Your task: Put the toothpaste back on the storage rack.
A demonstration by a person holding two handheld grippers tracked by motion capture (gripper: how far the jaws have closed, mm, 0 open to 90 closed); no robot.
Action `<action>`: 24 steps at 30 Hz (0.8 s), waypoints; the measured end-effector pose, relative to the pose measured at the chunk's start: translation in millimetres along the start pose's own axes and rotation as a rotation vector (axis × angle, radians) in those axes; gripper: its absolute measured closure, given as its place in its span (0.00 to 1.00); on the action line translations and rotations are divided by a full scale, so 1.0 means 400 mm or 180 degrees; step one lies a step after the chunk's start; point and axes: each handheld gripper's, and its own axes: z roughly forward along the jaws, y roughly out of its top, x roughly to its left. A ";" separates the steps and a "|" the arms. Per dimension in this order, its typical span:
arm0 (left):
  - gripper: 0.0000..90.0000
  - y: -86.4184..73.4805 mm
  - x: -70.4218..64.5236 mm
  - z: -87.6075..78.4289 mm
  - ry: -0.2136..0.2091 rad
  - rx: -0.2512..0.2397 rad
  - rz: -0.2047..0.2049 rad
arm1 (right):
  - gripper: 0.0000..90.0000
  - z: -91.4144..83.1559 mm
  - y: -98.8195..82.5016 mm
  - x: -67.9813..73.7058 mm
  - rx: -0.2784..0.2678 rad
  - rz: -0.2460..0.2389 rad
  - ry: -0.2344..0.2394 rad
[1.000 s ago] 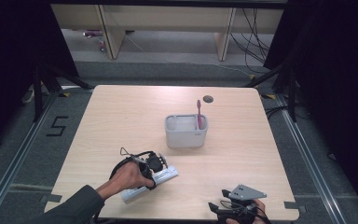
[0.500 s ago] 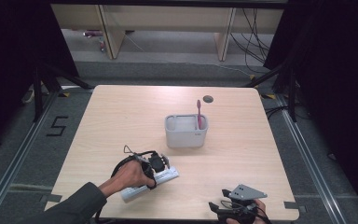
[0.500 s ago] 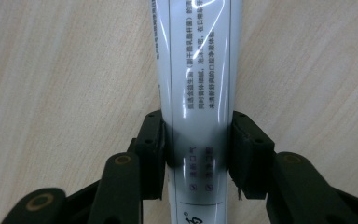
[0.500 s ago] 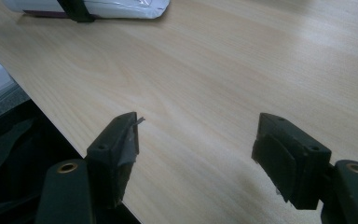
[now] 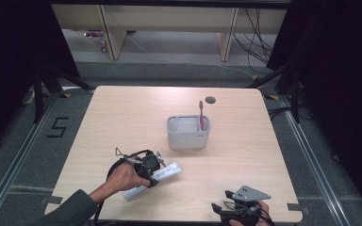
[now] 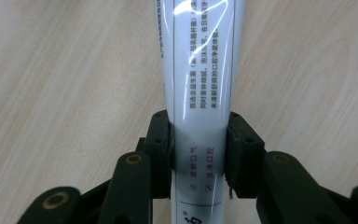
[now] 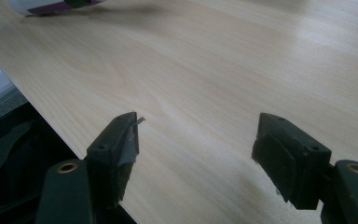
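- Closing since the earlier frame, left gripper (image 6: 199, 140) jaws now clamp the toothpaste tube (image 6: 199, 84), near-left on the table (image 5: 122, 117).
- Likely ready to lift.
- Right gripper (image 7: 200, 154): spread, holding nothing.

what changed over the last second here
The left gripper has just been closing its fingers, which now press both sides of the white toothpaste tube lying on the table. The right gripper stayed open and in place. The grey holder and pink toothbrush are unchanged.
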 end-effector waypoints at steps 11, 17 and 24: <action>0.73 -0.010 0.025 -0.067 -0.0059 -0.0903 -0.0120 | 0.35 0.000 0.000 -0.003 -0.0020 0.0021 0.0001; 0.73 -0.004 0.025 -0.085 -0.0102 -0.1303 -0.0250 | 0.35 0.000 0.000 -0.002 -0.0019 0.0029 0.0012; 0.73 0.001 0.028 -0.106 -0.0108 -0.1663 -0.0410 | 0.35 -0.001 0.000 -0.005 -0.0045 0.0032 -0.0030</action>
